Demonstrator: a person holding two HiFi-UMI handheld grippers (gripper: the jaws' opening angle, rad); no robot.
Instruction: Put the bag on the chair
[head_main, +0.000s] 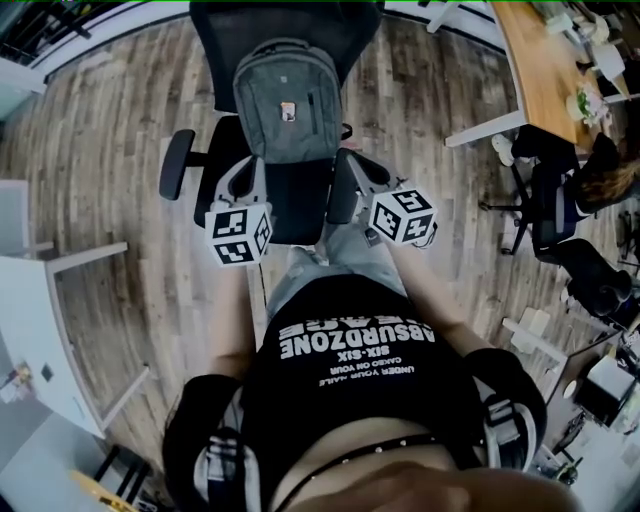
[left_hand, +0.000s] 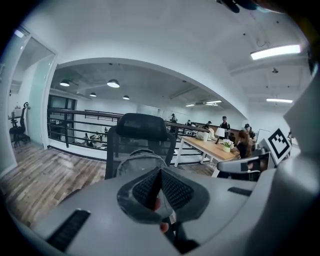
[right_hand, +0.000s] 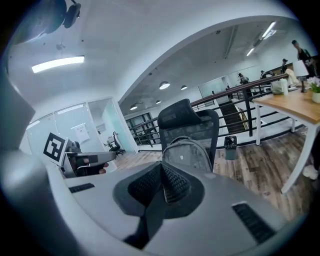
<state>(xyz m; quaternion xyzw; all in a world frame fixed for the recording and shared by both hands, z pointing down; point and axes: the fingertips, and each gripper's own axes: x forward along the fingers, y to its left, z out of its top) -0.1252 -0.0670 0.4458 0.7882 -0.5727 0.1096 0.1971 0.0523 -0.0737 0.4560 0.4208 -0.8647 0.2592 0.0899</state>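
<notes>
The grey backpack (head_main: 287, 100) stands upright on the black office chair (head_main: 298, 205), leaning on its backrest. Both grippers hover just in front of the seat, apart from the bag. The left gripper (head_main: 243, 175) is near the left armrest (head_main: 177, 160), with its jaws shut and nothing between them. The right gripper (head_main: 362, 168) is by the right armrest, also shut and empty. In the left gripper view the shut jaws (left_hand: 159, 176) point at the backpack (left_hand: 140, 162). The right gripper view shows the same: shut jaws (right_hand: 161, 174) below the backpack (right_hand: 187, 152) and chair headrest (right_hand: 181, 114).
A wooden desk (head_main: 545, 60) with small items stands at the back right, with another black chair (head_main: 550, 205) and a seated person (head_main: 603, 165) beside it. A white table (head_main: 30, 330) is at the left. A railing (left_hand: 75, 131) runs behind the chair, and a bin (right_hand: 230, 145) stands by it.
</notes>
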